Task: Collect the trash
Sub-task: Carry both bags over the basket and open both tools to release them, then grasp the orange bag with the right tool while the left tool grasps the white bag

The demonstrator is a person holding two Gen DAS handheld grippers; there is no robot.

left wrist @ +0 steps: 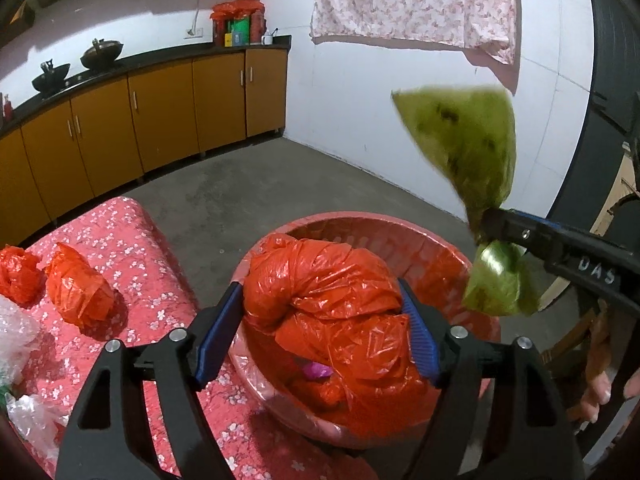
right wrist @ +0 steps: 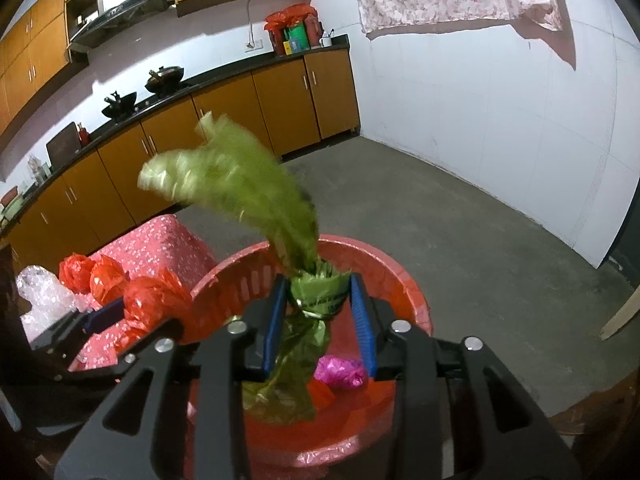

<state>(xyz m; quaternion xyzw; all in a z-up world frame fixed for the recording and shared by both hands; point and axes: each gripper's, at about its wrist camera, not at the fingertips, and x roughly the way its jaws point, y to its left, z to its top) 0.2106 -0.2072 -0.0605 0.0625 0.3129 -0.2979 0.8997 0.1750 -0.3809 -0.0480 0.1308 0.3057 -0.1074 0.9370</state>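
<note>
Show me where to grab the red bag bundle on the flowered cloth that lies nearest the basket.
Take the red bundle across its bulging middle, coming down from above. It lies on the tablecloth as a long lump with a tapered far end, so fingers closing across the short way should get the best hold. Its basket-facing side looks freest; the neighbouring bundle sits close on the other.

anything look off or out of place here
Nothing is spilled or broken. Two crumpled red bags and some clear plastic wrap are on the floral tablecloth, not in the red basket. The green bag between the right gripper fingers is motion-blurred.
</note>
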